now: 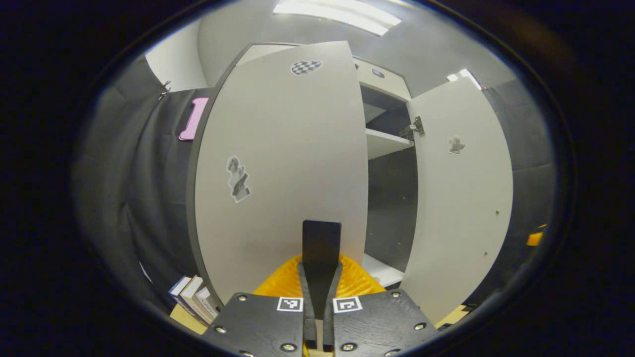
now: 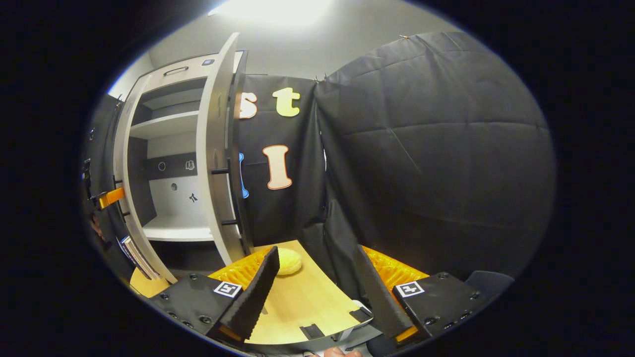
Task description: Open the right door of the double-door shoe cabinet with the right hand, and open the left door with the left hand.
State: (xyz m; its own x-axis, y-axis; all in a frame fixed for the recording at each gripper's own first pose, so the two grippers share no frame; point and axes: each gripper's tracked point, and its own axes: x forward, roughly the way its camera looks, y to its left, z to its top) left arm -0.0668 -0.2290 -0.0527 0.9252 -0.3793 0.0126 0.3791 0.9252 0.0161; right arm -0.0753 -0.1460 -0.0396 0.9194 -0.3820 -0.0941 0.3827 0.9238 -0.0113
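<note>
1. Left gripper (image 1: 321, 233) in the left gripper view: fingers pressed together into one narrow strip, clenched, right up against the outer face of the left door (image 1: 278, 163), near that door's free edge. Nothing visible pinched between them; whether the tips actually touch the panel, hard to tell from this angle.
2. Left door swung part-way out, its pale front turned to the camera, with a checkered sticker (image 1: 306, 66) near the top and a grey sticker (image 1: 238, 179) at mid-height.
3. Right door (image 1: 461, 198) swung wide, standing edge-out to the right of the dark opening, a hinge (image 1: 414, 129) showing at its inner side and a small sticker (image 1: 456, 145) on the panel.
4. Between the two doors, the shoe cabinet (image 1: 382, 79) interior: a white shelf (image 1: 387, 143) above, a white floor board below, dark back wall.
5. A few books (image 1: 193, 297) on the wooden table by the foot of the left door.
6. Right gripper (image 2: 317, 287) in the right gripper view: fingers spread well apart, released, grasping nothing, well clear of the cabinet and over the wooden table (image 2: 302, 302).
7. Same view: the open cabinet at the left, shelves exposed, one door seen edge-on against the black cloth wall (image 2: 426, 163).
8. A small yellow sponge-like lump (image 2: 288, 261) on the table just beside the right gripper's left finger; exact nature unclear.
</note>
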